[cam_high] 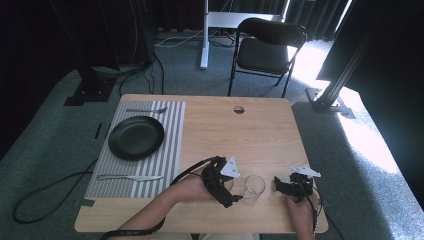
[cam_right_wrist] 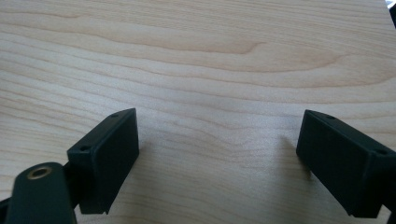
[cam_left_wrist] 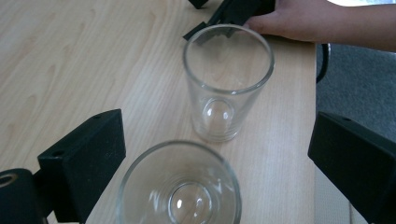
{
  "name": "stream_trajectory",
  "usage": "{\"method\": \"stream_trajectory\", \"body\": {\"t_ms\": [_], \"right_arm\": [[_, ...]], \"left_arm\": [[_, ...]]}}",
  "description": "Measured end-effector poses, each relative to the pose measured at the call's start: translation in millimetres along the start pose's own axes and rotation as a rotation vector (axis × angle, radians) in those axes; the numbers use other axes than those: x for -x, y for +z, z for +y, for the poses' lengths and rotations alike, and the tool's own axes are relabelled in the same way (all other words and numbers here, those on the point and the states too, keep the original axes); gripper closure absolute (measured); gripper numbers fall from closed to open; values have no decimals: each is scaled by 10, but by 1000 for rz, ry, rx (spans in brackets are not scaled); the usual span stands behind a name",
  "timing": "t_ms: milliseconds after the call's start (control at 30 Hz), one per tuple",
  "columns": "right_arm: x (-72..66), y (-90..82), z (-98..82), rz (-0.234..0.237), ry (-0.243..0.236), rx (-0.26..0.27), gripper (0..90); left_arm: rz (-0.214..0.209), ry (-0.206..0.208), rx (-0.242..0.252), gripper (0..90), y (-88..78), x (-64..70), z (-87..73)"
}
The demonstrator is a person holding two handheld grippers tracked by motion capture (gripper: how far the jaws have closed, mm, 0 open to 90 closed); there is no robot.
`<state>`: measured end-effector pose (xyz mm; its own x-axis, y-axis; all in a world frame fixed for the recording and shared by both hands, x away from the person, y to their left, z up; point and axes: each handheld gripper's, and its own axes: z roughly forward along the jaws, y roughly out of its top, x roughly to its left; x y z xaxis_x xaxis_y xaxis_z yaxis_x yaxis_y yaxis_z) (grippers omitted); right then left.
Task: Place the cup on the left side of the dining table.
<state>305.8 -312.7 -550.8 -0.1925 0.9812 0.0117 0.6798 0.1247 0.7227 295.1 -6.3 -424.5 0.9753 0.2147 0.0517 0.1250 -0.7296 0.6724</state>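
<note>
The left gripper (cam_left_wrist: 205, 182) stood spread around a near glass (cam_left_wrist: 180, 186), its pads not pressing it, a second glass (cam_left_wrist: 227, 81) upright just beyond on the table (cam_left_wrist: 70, 60), while the right gripper (cam_right_wrist: 217, 158) rested spread over bare wood, beside that second glass.

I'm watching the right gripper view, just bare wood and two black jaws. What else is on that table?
Observer: An empty glass stands upright just left of your gripper.
Operator: Is anything grabbing it?
Observer: No. The left gripper has a second glass between its open jaws, not pinched.
Operator: Anything else?
Observer: A black plate on a striped mat, with a fork beyond it and a knife in front.
</note>
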Motion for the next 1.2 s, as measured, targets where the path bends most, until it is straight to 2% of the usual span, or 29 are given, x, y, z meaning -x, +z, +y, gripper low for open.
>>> {"method": "stream_trajectory", "body": {"t_ms": [167, 333, 533, 800, 933, 1033, 1200], "right_arm": [[0, 0, 0, 1, -1, 0, 125], [-1, 0, 0, 1, -2, 1, 125], [-1, 0, 0, 2, -2, 1, 125], [-2, -1, 0, 4, -3, 0, 125], [-2, -2, -3, 5, -5, 0, 125], [-2, -3, -3, 5, -5, 0, 125], [-3, -2, -3, 5, -4, 0, 125]], "left_arm": [[-16, 12, -20, 45, 97, 14, 79], [-13, 35, -51, 45, 198, 13, 163], [-22, 40, -76, 45, 296, 18, 230], [-3, 60, -141, 45, 412, 31, 351], [-10, 71, -158, 45, 469, 37, 387], [-38, 61, -158, 49, 500, 31, 421], [-26, 70, -212, 60, 581, 36, 448]]}}
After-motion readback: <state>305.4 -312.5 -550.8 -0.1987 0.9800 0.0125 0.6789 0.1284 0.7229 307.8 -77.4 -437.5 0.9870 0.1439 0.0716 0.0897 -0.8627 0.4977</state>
